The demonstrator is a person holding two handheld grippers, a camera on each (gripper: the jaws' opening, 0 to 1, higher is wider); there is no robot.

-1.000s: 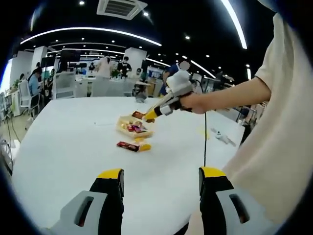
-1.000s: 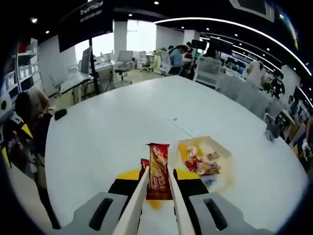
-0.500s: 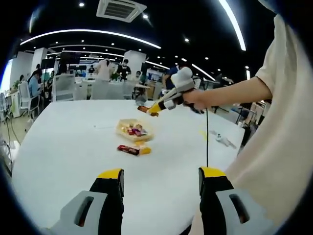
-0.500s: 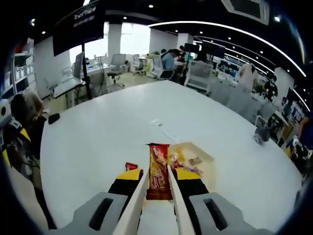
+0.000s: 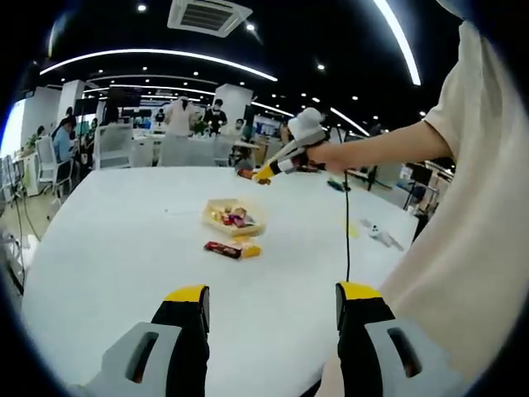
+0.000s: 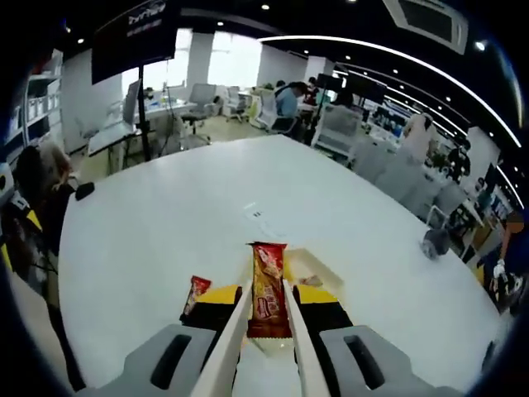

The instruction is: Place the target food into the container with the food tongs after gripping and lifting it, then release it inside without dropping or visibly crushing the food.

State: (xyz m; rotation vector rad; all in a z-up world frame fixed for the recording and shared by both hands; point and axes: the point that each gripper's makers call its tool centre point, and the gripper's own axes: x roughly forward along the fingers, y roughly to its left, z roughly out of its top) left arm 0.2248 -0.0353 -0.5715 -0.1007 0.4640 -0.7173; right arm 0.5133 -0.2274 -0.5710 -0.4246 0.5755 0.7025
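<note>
The right gripper [image 5: 263, 174] has risen higher above the white worktop [image 5: 124, 248] since 1 second ago; its jaws clench food tongs [image 6: 266, 331] pinching a red snack bar [image 6: 266, 289]; the container [image 5: 234, 219] sits below; the left gripper [image 5: 271, 327] hangs with jaws released.

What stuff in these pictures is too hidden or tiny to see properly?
- Container, right gripper view: mostly hidden behind the tongs and the held snack bar; its contents cannot be seen there.
- Snacks in the container, left gripper view: too small to identify.
- Red packet on the table, left gripper view: label too small to read.
- Right gripper, left gripper view: its grip is too small to judge.
</note>
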